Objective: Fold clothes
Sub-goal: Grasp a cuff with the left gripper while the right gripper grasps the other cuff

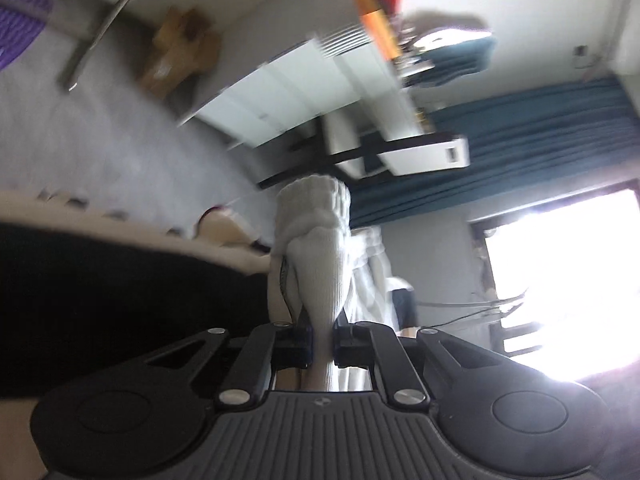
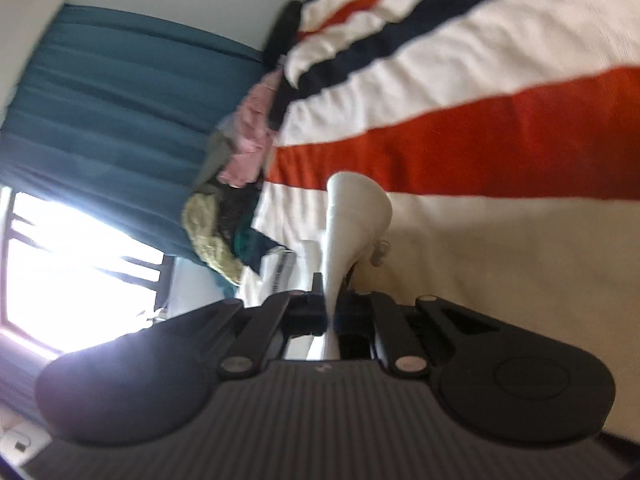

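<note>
Left wrist view: the left claw (image 1: 322, 340) is clamped on a white knit garment (image 1: 316, 248), whose cloth is pinched between the jaws and bunches up just ahead of them. A dark mass sits to the claw's left, a blue curtain (image 1: 520, 140) and bright window (image 1: 560, 272) to its right. The step in hand looks like lifting the garment by two gripped points, ready to spread it

Right wrist view: the right claw (image 2: 330, 312) is likewise closed tight on white cloth (image 2: 352, 216), which flares out ahead of the jaws. Beyond it lies a striped bedspread (image 2: 480, 80), with a pile of clothes (image 2: 236, 184) ahead to the left. I judge the next move calls for drawing the claws apart to pull the cloth taut, then laying it flat on the bedspread; blur hides whether both hold one piece
</note>
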The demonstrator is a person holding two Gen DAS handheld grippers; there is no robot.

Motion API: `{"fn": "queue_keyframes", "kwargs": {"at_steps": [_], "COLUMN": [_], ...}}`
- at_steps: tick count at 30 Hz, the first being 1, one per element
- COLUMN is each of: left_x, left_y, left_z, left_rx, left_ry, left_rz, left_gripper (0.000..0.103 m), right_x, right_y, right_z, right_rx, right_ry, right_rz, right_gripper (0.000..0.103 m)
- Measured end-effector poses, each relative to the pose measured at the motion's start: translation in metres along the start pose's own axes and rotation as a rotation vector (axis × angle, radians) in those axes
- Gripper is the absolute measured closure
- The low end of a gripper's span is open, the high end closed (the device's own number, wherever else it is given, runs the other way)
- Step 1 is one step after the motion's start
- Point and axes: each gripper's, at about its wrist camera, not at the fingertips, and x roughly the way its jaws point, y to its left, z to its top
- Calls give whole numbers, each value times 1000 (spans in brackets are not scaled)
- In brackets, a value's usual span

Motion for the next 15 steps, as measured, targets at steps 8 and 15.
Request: {"fn": "queue_keyframes", "kwargs": {"at_steps": [8,15], "left_x": [32,140], "left_y": [-58,-178], "left_z": [7,2], "left_rx": [126,347], "left_ry": [8,14], "left_rz": [-21,-2], "left_gripper": [94,94], "right_x": [26,149], "right_y": [63,166], "right_z": [11,11], "right_rx": [-160,-415], "right_ry": [-14,-102], "right_rz": [3,-45], "right_gripper": [98,98]}}
